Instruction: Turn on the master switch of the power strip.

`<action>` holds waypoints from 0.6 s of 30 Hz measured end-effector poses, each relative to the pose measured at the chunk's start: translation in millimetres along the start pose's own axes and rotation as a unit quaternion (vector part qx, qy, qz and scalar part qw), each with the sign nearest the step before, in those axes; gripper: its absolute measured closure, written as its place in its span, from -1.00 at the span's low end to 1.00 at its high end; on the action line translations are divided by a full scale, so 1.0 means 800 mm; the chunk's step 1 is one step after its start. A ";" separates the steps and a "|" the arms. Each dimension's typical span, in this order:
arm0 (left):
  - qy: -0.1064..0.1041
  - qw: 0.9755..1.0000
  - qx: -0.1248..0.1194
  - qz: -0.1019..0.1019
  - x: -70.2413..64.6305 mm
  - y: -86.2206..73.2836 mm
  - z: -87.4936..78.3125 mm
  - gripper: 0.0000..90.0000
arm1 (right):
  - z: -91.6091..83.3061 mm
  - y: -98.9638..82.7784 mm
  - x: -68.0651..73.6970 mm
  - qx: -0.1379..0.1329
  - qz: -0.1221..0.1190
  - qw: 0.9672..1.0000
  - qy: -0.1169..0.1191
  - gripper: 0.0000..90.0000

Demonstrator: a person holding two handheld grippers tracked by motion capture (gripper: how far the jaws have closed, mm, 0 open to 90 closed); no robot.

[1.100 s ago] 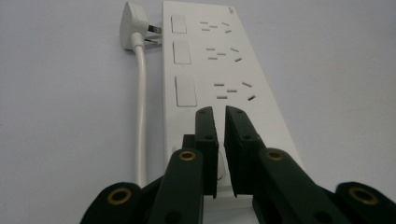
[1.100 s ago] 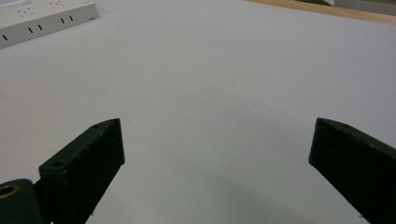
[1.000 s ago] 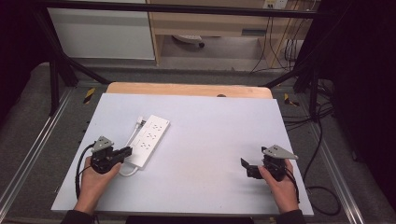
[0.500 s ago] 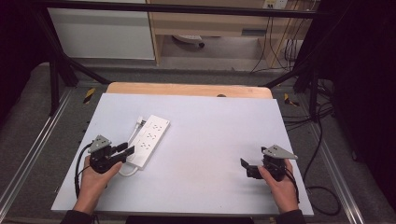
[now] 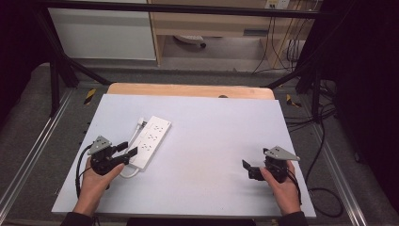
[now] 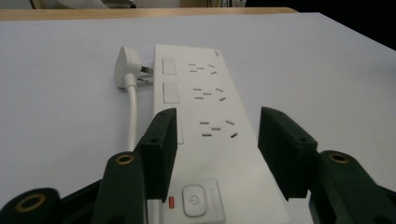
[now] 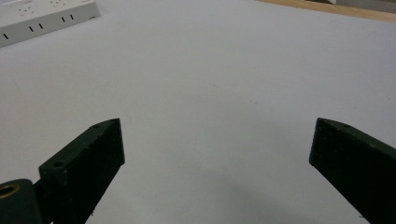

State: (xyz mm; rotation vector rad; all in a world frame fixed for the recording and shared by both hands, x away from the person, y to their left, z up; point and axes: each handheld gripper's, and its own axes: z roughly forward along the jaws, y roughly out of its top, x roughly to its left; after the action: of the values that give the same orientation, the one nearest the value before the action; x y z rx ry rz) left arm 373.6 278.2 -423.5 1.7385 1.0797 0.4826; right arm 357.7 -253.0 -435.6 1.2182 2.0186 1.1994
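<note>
Power strip (image 6: 205,126) near end cut off below left gripper (image 6: 215,135), jaws just opening astride it; right gripper (image 7: 217,154) wide

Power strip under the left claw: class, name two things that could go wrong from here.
1. The left claw, whose jaws have just been opening, straddles the power strip near its power button; dipping lower could press it.
2. The white plug lies beside the strip, its cable running along the claw's side; a sideways nudge could snag the cable and drag the strip askew.
</note>
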 end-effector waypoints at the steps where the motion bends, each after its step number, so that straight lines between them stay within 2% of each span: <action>1: -0.001 1.000 -0.001 0.000 0.000 0.000 0.000 0.02 | 0.000 0.000 0.000 0.000 0.000 1.000 0.000 -0.92; 5: -0.006 1.000 -0.007 -0.001 -0.001 0.001 0.000 -0.09 | 0.000 0.000 0.000 0.000 0.000 1.000 0.000 -0.92; 8: -0.006 1.000 -0.001 -0.001 -0.002 0.000 0.001 -0.18 | 0.000 0.000 0.000 0.001 0.001 1.000 0.000 -0.92; 14: 0.002 1.000 -0.005 -0.016 -0.003 0.002 0.003 -0.57 | 0.001 0.000 0.000 0.001 0.000 1.000 0.000 -0.92; 18: 0.000 1.000 -0.017 -0.014 -0.004 0.003 0.001 -0.74 | 0.001 0.000 0.000 0.002 0.000 1.000 0.000 -0.92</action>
State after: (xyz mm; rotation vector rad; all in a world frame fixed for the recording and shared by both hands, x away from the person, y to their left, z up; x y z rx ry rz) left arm 373.7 274.9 -420.9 1.6911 1.0888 0.4806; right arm 358.1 -252.6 -436.0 1.2199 2.0227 1.1955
